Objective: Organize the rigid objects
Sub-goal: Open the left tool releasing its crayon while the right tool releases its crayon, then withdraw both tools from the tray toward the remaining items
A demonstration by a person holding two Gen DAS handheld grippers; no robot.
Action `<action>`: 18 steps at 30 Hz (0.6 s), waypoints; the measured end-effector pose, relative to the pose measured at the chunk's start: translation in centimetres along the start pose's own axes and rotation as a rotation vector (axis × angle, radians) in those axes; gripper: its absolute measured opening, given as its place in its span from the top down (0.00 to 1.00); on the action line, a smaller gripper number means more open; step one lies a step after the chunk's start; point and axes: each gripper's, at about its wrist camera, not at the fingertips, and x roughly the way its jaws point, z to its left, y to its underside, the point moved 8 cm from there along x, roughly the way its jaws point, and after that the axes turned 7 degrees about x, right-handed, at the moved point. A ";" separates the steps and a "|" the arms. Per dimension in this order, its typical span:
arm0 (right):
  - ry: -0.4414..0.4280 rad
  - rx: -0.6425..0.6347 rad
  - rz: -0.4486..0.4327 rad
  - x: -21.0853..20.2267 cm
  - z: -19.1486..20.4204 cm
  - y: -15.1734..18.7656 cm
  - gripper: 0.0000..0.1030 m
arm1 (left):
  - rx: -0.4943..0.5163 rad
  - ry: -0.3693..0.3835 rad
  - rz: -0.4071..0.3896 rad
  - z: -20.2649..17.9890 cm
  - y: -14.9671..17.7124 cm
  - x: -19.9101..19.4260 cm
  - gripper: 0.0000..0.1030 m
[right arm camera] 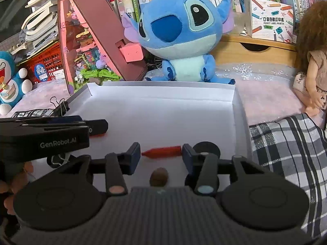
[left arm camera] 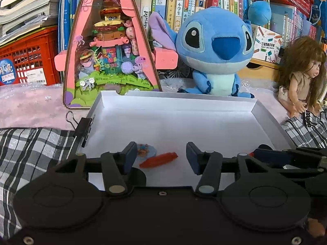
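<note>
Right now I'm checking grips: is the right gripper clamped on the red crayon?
No: the right gripper stands open, its pads clear of the red crayon lying between them.

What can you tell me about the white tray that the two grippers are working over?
The white tray is a shallow, rectangular box lid, apparently cardboard, with low folded walls and a thumb notch in its far left corner. It lies flat on pink fabric and a plaid cloth, in front of the blue plush toy. A black binder clip grips its left wall. On its floor lie a red crayon-like stick, a small round sticker-like disc and a brown oval piece.
</note>
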 end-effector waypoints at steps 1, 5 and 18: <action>-0.001 0.002 -0.002 -0.1 0.0 0.0 0.40 | 0.000 0.000 0.001 0.0 0.0 -0.1 0.49; 0.003 -0.001 -0.012 -0.5 0.1 0.1 0.37 | 0.002 -0.008 -0.010 0.2 0.1 -0.8 0.39; 0.006 -0.021 -0.055 -2.4 0.8 0.3 0.25 | 0.005 -0.008 -0.036 0.0 0.3 -3.1 0.28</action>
